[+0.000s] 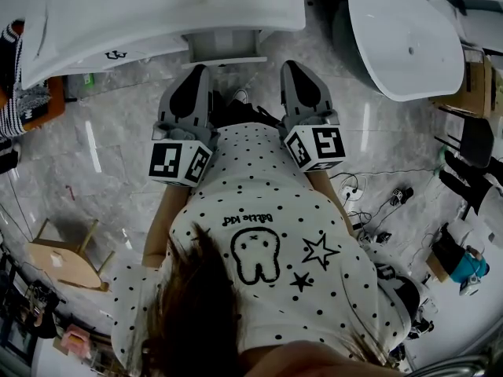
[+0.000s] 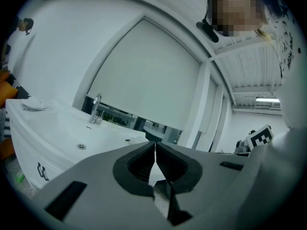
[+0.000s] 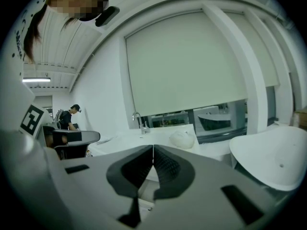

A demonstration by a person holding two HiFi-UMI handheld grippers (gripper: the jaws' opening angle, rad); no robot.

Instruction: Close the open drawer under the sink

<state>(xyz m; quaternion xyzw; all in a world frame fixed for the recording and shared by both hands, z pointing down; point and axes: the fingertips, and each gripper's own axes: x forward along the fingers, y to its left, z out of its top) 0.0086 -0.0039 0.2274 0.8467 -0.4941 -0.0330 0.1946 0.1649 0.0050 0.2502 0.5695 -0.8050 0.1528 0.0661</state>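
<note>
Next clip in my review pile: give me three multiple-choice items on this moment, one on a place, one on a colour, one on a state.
1. In the head view, the wooden stool stands:
A) on the floor, lower left
B) on top of the basin
C) inside a drawer

2. The sink is:
A) black
B) white
C) green

3. The left gripper has its jaws:
A) wide apart
B) clamped on a handle
C) together, empty

Answers:
1 A: the stool sits on the grey floor at the lower left.
2 B: the sink is white all over.
3 C: in the left gripper view the jaws meet with nothing between them.
</note>
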